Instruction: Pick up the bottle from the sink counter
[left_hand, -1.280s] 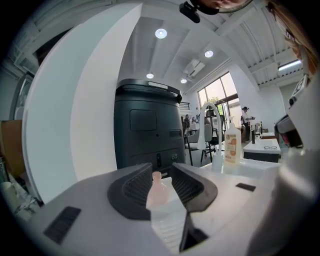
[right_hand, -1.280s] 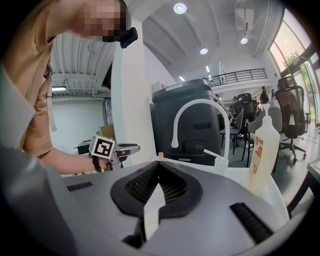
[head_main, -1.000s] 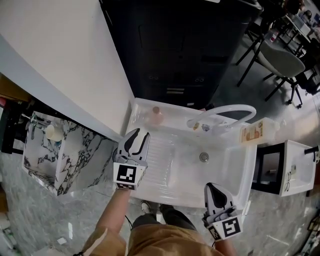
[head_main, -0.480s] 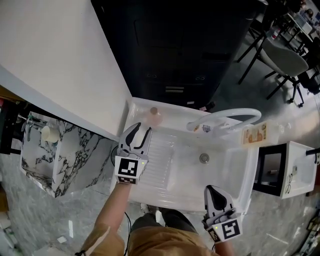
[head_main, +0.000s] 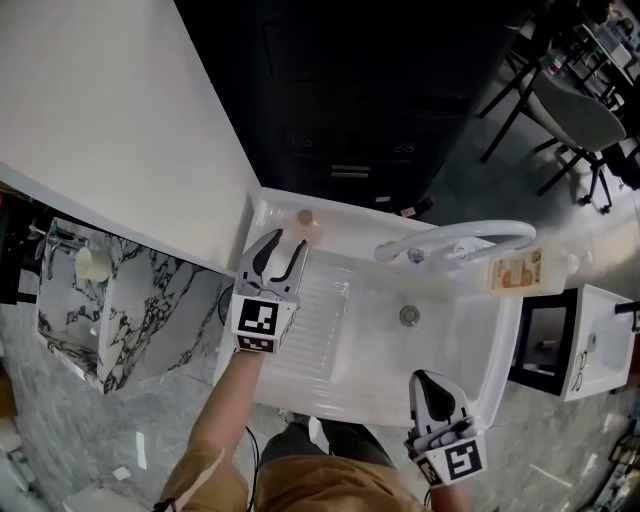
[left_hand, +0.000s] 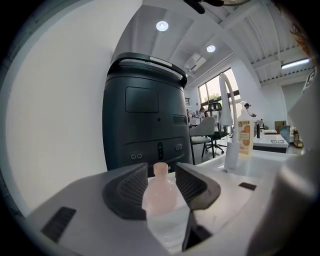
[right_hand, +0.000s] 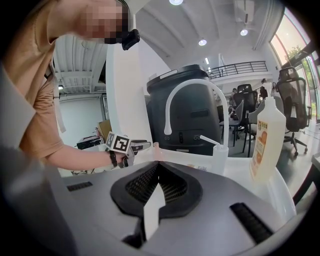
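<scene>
While the bottle (head_main: 308, 224) stands untouched at the back corner of the sink counter (head_main: 330, 330), just ahead of my left claw (head_main: 284, 243), whose empty jaws have just been opening, grasp and lift remain undone.

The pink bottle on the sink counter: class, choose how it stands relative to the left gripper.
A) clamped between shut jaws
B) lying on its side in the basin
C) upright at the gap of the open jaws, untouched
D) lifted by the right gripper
C: the left gripper view shows the pink bottle upright at the gap of the left gripper, whose jaws have just been opening and do not press on it.
</scene>
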